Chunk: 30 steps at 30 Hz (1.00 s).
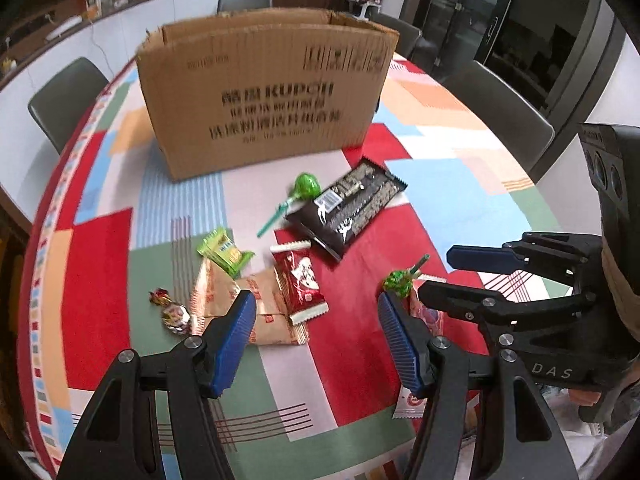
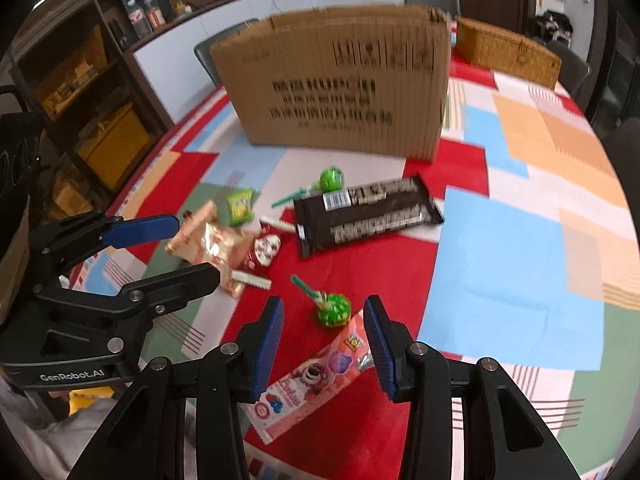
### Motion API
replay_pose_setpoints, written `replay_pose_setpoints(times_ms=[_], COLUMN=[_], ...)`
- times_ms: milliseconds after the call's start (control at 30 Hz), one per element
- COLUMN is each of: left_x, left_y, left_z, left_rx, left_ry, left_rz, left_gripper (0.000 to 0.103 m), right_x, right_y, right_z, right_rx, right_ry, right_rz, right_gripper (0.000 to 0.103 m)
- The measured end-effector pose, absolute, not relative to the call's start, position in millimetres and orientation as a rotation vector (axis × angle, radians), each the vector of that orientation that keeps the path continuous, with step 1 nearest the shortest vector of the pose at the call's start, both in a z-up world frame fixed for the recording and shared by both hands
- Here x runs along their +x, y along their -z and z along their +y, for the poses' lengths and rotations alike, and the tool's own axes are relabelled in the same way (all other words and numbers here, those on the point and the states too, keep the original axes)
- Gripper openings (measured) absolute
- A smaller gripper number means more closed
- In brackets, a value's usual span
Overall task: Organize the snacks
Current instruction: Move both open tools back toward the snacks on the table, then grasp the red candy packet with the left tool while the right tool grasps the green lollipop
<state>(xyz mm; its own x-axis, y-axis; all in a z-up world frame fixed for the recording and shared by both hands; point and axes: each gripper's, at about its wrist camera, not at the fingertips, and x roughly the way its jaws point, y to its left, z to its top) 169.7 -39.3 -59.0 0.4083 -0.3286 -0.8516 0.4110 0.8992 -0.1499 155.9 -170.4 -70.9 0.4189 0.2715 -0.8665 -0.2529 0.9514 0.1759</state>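
Note:
Snacks lie loose on the patchwork tablecloth in front of a tall cardboard box (image 1: 268, 92) (image 2: 344, 84). Among them are a long black packet (image 1: 352, 204) (image 2: 368, 212), a big green lollipop (image 1: 307, 188), a red packet (image 1: 302, 280), tan packets (image 1: 260, 312), a small green packet (image 1: 224, 254) and foil candies (image 1: 172, 312). My left gripper (image 1: 316, 300) hovers open over the red and tan packets, holding nothing. My right gripper (image 2: 323, 306) is open above a small green lollipop (image 2: 332, 310) and a pink packet (image 2: 316, 380); its pads touch neither.
Grey chairs (image 1: 64, 100) ring the round table. A wicker basket (image 2: 508, 52) stands behind the box at the right. Shelves with yellow bins (image 2: 112, 152) are off the table's left side. The table edge (image 1: 44, 320) curves close on the left.

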Motion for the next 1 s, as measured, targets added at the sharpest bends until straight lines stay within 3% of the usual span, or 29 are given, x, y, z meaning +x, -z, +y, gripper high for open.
replay_pose_setpoints(times_ms=[500, 600, 1000], left_x=[196, 201, 213], left_y=[88, 94, 113], left_z=[-48, -51, -58], left_rx=[0.067, 0.069, 0.071], left_ry=[0.483, 0.478, 0.459], left_rz=[1.137, 1.151, 1.192], left_gripper=[0.045, 0.040, 0.036], right_x=[171, 174, 181], right_y=[100, 104, 118], right_z=[-167, -168, -165], right_rx=[0.029, 0.034, 0.034], right_ry=[-0.346, -0.346, -0.352], right_rz=[1.157, 1.168, 1.196], right_gripper=[0.042, 0.036, 0.030])
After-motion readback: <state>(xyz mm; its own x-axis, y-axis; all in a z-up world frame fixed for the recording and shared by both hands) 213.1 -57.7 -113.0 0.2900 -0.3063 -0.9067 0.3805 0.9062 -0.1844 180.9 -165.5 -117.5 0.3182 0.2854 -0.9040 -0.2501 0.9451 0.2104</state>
